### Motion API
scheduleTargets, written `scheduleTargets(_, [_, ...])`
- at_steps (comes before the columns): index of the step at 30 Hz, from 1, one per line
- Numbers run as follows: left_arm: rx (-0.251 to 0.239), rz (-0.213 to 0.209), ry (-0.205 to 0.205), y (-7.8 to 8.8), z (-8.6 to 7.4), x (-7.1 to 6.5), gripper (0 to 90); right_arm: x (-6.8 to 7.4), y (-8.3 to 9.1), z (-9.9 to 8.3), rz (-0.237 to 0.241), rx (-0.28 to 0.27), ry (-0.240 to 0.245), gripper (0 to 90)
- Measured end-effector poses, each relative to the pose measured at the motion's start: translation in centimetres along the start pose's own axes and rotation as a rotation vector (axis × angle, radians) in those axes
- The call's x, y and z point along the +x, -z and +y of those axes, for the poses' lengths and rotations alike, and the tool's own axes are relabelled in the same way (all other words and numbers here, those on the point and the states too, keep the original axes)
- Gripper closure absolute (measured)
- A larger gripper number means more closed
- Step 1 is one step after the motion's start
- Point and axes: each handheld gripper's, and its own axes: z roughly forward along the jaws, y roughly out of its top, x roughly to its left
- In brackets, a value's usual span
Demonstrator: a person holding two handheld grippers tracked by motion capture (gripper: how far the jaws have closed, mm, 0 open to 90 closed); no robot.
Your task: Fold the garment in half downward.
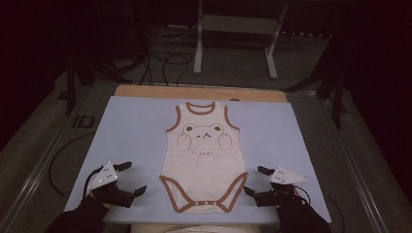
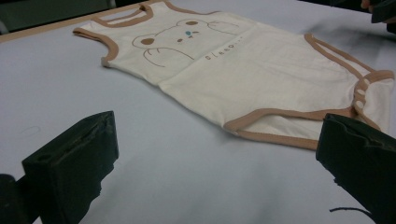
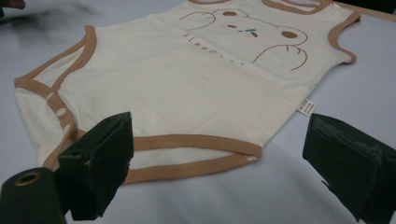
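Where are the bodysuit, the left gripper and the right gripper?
bodysuit [image 1: 204, 167]: high view, on the plain cream belly panel.
left gripper [image 1: 133, 177]: high view, midway between its two open jaw tips.
right gripper [image 1: 256, 180]: high view, midway between its two open jaw tips.

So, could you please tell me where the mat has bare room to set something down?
The pale blue mat lies bare left and right of the cream brown-trimmed baby bodysuit. It is crowded along the near edge, where the open left tongs and right tongs flank the bodysuit's snaps.
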Motion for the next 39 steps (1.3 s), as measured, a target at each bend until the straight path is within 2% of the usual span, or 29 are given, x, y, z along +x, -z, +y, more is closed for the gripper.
scheduleTargets(5, [-0.004, -0.003, 0.01, 0.0, 0.0, 0.1, 0.0, 0.0, 0.1, 0.0, 0.0, 0.007, 0.007, 8.9])
scheduleTargets(11, [-0.01, -0.004, -0.005, 0.0, 0.1, 0.0, 0.0, 0.1, 0.2, 0.1, -0.003, 0.008, 0.015, 9.0])
scheduleTargets(15, [-0.014, -0.012, -0.005, 0.0, 0.2, -0.1, 0.0, 0.1, 0.0, 0.1, 0.007, 0.015, 0.019, 8.9])
scheduleTargets(18, [0.013, -0.008, -0.021, 0.0, 0.2, -0.2, 0.0, 0.3, 0.0, 0.4, 0.012, 0.018, 0.022, 9.0])
scheduleTargets(23, [0.007, -0.008, -0.022, 0.3, 0.3, -0.5, 0.0, 0.3, -0.3, 0.6, 0.042, 0.033, 0.014, 8.9])
scheduleTargets(32, [0.001, -0.016, -0.024, 0.7, 0.4, -0.6, 0.0, 0.4, -0.5, 1.0, 0.04, 0.02, 0.028, 9.0])
scheduleTargets(39, [0.009, -0.025, -0.036, 0.8, 1.3, -0.7, 0.0, 0.7, 0.2, 1.6, 0.034, -0.012, 0.004, 9.0])
